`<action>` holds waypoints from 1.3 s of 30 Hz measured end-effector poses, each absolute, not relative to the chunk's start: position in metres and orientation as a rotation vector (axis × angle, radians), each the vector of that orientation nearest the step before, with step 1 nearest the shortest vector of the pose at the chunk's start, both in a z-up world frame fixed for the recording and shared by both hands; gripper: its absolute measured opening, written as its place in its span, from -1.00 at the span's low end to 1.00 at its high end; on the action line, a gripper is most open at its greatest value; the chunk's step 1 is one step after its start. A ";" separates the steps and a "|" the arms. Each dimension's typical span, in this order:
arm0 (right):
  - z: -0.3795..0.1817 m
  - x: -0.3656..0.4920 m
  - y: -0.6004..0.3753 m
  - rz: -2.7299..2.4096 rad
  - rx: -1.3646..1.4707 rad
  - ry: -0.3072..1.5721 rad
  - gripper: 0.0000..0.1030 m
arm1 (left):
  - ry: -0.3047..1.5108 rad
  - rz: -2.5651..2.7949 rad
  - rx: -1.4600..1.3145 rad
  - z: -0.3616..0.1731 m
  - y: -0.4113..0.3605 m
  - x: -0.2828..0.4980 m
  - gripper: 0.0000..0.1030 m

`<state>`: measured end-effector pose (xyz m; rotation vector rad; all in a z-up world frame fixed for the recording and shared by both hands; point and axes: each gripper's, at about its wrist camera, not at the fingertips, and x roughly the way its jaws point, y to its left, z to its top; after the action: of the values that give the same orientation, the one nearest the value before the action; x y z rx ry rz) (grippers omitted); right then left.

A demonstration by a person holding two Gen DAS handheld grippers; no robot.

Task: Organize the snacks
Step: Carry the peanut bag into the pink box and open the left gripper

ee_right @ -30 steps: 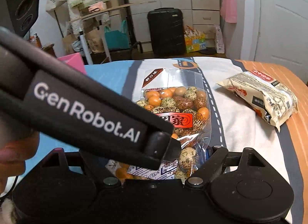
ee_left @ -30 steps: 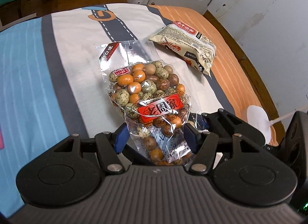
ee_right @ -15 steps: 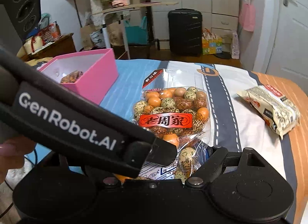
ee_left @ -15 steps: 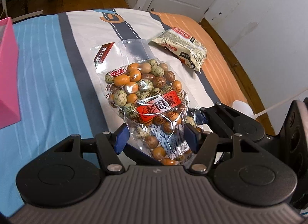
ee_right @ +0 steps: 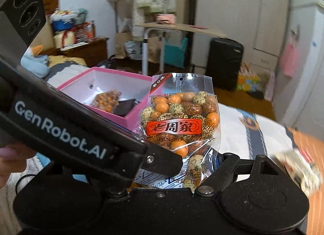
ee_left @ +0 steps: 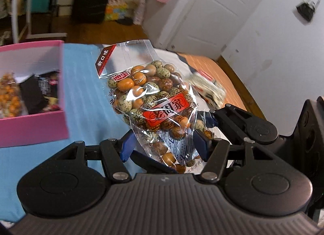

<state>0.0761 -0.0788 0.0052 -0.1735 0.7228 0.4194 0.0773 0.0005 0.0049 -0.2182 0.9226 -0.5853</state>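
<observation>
A clear bag of coated peanuts [ee_left: 154,101] with a red label is held off the bed, upright. My left gripper [ee_left: 162,146] is shut on its lower end, and my right gripper [ee_right: 194,166] is shut on the same end, the two crossing each other; the bag also shows in the right wrist view [ee_right: 180,121]. A pink box [ee_left: 34,125] stands on the bed to the left, with an orange snack bag and a dark packet inside; it shows in the right wrist view [ee_right: 135,113] too. A pale snack packet [ee_left: 210,91] lies on the bed to the right.
The bed cover [ee_left: 89,109] is blue, white and orange. A black suitcase [ee_right: 224,63], a small table [ee_right: 178,28] and a white door [ee_left: 206,12] stand beyond the bed. The wall [ee_left: 273,49] runs along the bed's right side.
Both grippers have lifted the peanut bag off the bed and swung it left toward the pink box, which is now close on the left. The pale packet has fallen behind to the right.
</observation>
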 end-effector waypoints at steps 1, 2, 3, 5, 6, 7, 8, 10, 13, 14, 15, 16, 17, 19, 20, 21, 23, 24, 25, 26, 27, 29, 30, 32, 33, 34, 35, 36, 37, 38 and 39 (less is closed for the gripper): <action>0.005 0.082 -0.074 0.436 -0.177 0.720 0.69 | 0.912 -0.567 -0.226 0.006 0.008 0.078 0.15; 0.005 0.086 -0.068 0.455 -0.176 0.715 0.69 | 0.902 -0.548 -0.234 0.006 0.016 0.080 0.15; 0.005 0.091 -0.062 0.472 -0.173 0.712 0.69 | 0.889 -0.528 -0.234 0.007 0.023 0.081 0.15; 0.003 0.100 -0.051 0.513 -0.174 0.714 0.69 | 0.876 -0.487 -0.245 0.007 0.036 0.085 0.15; 0.002 0.106 -0.043 0.536 -0.183 0.711 0.69 | 0.871 -0.465 -0.251 0.006 0.044 0.088 0.15; 0.000 0.111 -0.037 0.553 -0.192 0.706 0.69 | 0.865 -0.449 -0.257 0.005 0.051 0.091 0.15; -0.001 0.116 -0.031 0.569 -0.201 0.702 0.69 | 0.861 -0.434 -0.268 0.005 0.061 0.095 0.15; -0.006 0.128 -0.017 0.620 -0.216 0.703 0.69 | 0.870 -0.390 -0.305 0.002 0.078 0.104 0.15; -0.011 0.144 0.001 0.681 -0.228 0.705 0.69 | 0.867 -0.311 -0.317 -0.002 0.093 0.113 0.16; -0.012 0.148 0.006 0.692 -0.237 0.696 0.69 | 0.862 -0.297 -0.317 -0.002 0.099 0.117 0.16; -0.013 0.153 0.010 0.702 -0.246 0.687 0.69 | 0.861 -0.289 -0.323 -0.003 0.105 0.121 0.16; -0.014 0.158 0.012 0.716 -0.249 0.679 0.69 | 0.865 -0.283 -0.333 -0.003 0.110 0.126 0.16; -0.016 0.164 0.013 0.729 -0.242 0.674 0.69 | 0.872 -0.277 -0.343 -0.005 0.114 0.133 0.16; -0.020 0.179 0.018 0.742 -0.233 0.683 0.69 | 0.888 -0.268 -0.348 -0.009 0.122 0.149 0.16; -0.023 0.188 0.021 0.753 -0.233 0.692 0.69 | 0.901 -0.260 -0.351 -0.012 0.125 0.158 0.16; -0.027 0.195 0.024 0.762 -0.226 0.702 0.69 | 0.911 -0.248 -0.352 -0.016 0.128 0.167 0.16; -0.036 0.211 0.030 0.777 -0.213 0.729 0.69 | 0.925 -0.227 -0.353 -0.024 0.135 0.181 0.17; -0.041 0.219 0.035 0.786 -0.217 0.744 0.69 | 0.935 -0.217 -0.361 -0.029 0.139 0.188 0.18; -0.045 0.226 0.040 0.794 -0.224 0.753 0.69 | 0.939 -0.205 -0.381 -0.035 0.144 0.195 0.19; -0.048 0.233 0.044 0.805 -0.237 0.767 0.69 | 0.933 -0.196 -0.400 -0.040 0.150 0.199 0.19; -0.050 0.242 0.049 0.818 -0.249 0.791 0.69 | 0.911 -0.185 -0.426 -0.046 0.156 0.201 0.20; -0.052 0.257 0.056 0.838 -0.241 0.828 0.68 | 0.825 -0.179 -0.470 -0.057 0.165 0.195 0.27; -0.054 0.258 0.059 0.851 -0.252 0.832 0.68 | 0.803 -0.167 -0.477 -0.060 0.167 0.194 0.28; -0.056 0.257 0.065 0.863 -0.300 0.833 0.68 | 0.829 -0.169 -0.508 -0.067 0.175 0.198 0.29; -0.057 0.256 0.068 0.860 -0.320 0.833 0.68 | 0.840 -0.178 -0.516 -0.071 0.177 0.201 0.29; -0.059 0.256 0.071 0.855 -0.339 0.834 0.69 | 0.845 -0.185 -0.524 -0.074 0.178 0.203 0.29; -0.061 0.256 0.072 0.848 -0.351 0.838 0.70 | 0.847 -0.190 -0.532 -0.079 0.178 0.205 0.29; -0.063 0.258 0.073 0.839 -0.356 0.846 0.71 | 0.848 -0.193 -0.539 -0.083 0.178 0.206 0.29; -0.064 0.260 0.074 0.830 -0.356 0.857 0.73 | 0.850 -0.194 -0.546 -0.087 0.178 0.207 0.29; -0.067 0.261 0.074 0.823 -0.355 0.863 0.76 | 0.854 -0.194 -0.552 -0.090 0.179 0.210 0.29; -0.068 0.262 0.073 0.813 -0.359 0.858 0.76 | 0.861 -0.187 -0.563 -0.092 0.179 0.211 0.29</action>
<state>0.2617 0.0730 -0.0683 -0.3588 0.8579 0.8131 0.2114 0.1794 -0.0920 -0.5630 0.8611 -0.1868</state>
